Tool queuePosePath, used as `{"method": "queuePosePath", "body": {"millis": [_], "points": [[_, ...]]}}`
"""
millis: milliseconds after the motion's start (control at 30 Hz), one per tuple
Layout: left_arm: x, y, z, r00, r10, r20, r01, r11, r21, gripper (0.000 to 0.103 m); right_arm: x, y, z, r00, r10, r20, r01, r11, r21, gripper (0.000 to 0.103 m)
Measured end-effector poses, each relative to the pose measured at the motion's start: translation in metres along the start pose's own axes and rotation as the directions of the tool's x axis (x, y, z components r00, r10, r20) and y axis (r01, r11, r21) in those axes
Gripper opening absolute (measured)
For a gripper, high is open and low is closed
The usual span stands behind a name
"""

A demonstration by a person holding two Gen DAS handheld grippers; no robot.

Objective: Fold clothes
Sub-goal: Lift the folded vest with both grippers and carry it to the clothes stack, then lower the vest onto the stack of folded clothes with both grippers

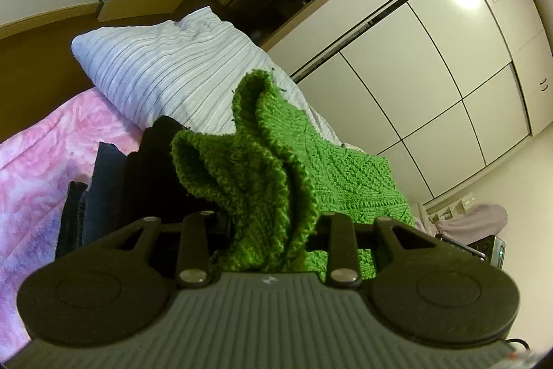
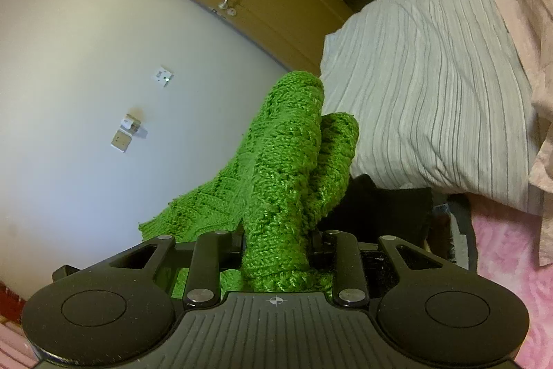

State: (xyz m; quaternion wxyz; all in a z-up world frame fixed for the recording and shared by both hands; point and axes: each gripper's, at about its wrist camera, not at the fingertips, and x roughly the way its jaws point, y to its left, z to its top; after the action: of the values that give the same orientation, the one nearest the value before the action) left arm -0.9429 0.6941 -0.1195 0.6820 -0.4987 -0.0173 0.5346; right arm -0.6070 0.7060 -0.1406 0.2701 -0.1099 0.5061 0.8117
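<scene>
Two grippers, my left and right, each clamp one green knitted garment above one striped pillow and dark folded clothes.

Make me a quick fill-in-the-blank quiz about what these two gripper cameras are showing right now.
1. Both grippers are shut on a knitted garment coloured ____.
2. Behind it lies a pillow with a ____ pattern.
3. The bedspread beneath is mostly ____.
4. Beside the left gripper sits a pile of ____ folded clothes.

Missing words: green; striped; pink; dark
</scene>
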Motion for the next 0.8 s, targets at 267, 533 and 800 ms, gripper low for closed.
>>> {"method": "queuePosePath", "body": {"millis": [267, 533, 800], "points": [[0.021, 0.03, -0.009, 0.983, 0.181, 0.0, -0.181, 0.981, 0.063, 0.051, 0.024, -0.026, -0.017, 0.963, -0.269, 0.026, 0.27, 0.961, -0.056, 0.05], [-0.047, -0.025, -0.032, 0.931, 0.282, 0.233, -0.324, 0.931, 0.17, 0.043, -0.029, 0.034, -0.058, 0.908, -0.297, 0.295, 0.394, 0.847, -0.358, 0.05], [-0.019, -0.059, -0.095, 0.919, 0.343, 0.196, -0.395, 0.817, 0.421, 0.035, 0.009, 0.061, -0.126, 0.893, -0.34, 0.295, 0.45, 0.664, -0.598, 0.049]]}}
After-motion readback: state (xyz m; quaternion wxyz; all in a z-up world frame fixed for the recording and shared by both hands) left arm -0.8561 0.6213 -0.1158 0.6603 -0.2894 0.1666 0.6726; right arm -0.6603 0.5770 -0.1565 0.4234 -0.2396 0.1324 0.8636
